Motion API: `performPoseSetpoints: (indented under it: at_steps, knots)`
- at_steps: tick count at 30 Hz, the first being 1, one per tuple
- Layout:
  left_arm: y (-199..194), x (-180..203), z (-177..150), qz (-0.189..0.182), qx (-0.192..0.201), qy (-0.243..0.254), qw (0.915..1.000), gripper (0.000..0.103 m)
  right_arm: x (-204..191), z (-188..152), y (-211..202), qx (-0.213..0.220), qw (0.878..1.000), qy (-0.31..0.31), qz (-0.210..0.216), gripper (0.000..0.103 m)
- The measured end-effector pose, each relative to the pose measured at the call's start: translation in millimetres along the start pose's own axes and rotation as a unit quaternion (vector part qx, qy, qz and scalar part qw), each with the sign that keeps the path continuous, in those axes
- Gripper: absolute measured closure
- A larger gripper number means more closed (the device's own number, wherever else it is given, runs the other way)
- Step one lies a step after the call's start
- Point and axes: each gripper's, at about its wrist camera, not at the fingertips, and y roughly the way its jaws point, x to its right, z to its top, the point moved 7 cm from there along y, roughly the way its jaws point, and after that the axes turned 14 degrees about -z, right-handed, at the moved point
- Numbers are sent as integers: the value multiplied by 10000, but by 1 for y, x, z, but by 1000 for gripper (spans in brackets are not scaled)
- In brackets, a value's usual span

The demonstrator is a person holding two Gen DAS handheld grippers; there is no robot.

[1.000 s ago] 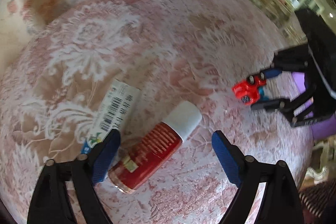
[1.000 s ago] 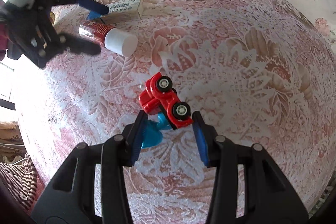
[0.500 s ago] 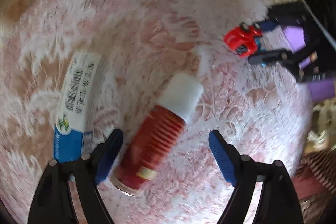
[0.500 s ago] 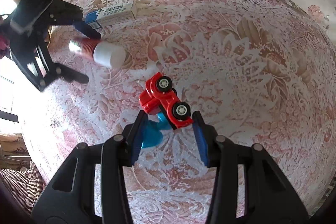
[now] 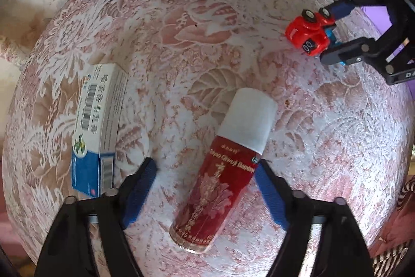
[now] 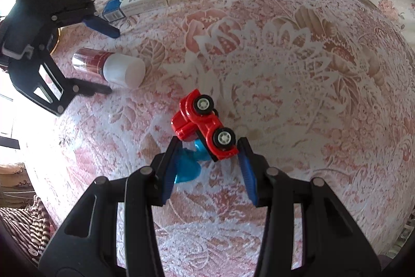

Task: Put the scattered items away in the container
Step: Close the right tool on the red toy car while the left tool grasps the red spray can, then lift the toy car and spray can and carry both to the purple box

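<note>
1. The left gripper (image 5: pixel 205 173) points down at the surface (image 5: pixel 207 17), a rounded top under a pink and white floral lace cloth. Its jaws are closing, with a red spray can (image 5: pixel 220 188) lying between them. The right blue pad is at the can's side, while the left pad stands clear of it.
2. The can lies on its side at lower centre of the left wrist view, its white cap (image 5: pixel 247 121) toward the upper right.
3. A white and blue carton (image 5: pixel 98 123) with a barcode lies flat at the left of that view, just beside the left jaw.
4. The right gripper (image 6: pixel 207 155) has its jaws clamped on a red toy car (image 6: pixel 205 126) with a blue part, wheels turned up, at centre of the right wrist view.
5. A strip of purple (image 5: pixel 377 16) shows behind the right gripper at the upper right of the left wrist view.
</note>
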Motion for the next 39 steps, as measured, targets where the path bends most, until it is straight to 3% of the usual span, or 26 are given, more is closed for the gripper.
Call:
performPoseSetpoints:
  at_steps: [3, 9, 11, 14, 18, 31, 39]
  knots:
    - [0, 4, -16, 4, 95, -111, 9999, 53, 0, -4, -1, 2, 10000, 43, -40, 56]
    - [5, 10, -37, 114, 150, -286, 9994, 63, -6, -8, 1, 58, 9995, 49, -290, 56]
    - [7, 13, -44, 77, 234, -450, 9987, 64, -10, -13, -3, 66, 9994, 71, -324, 56]
    - [7, 17, -59, -327, 500, -980, 9934, 64, -21, -19, -7, 62, 9994, 168, -285, 56]
    - [10, 28, -76, -459, 675, -1313, 9880, 65, -35, -28, -11, 9, 9995, 243, -218, 56]
    - [8, 80, -125, -561, 962, -1769, 9779, 64, -67, -57, -22, -144, 9988, 461, 2, 56]
    - [-3, 103, -160, -483, 991, -1879, 9760, 64, -73, -75, -33, -231, 9981, 574, 44, 56]
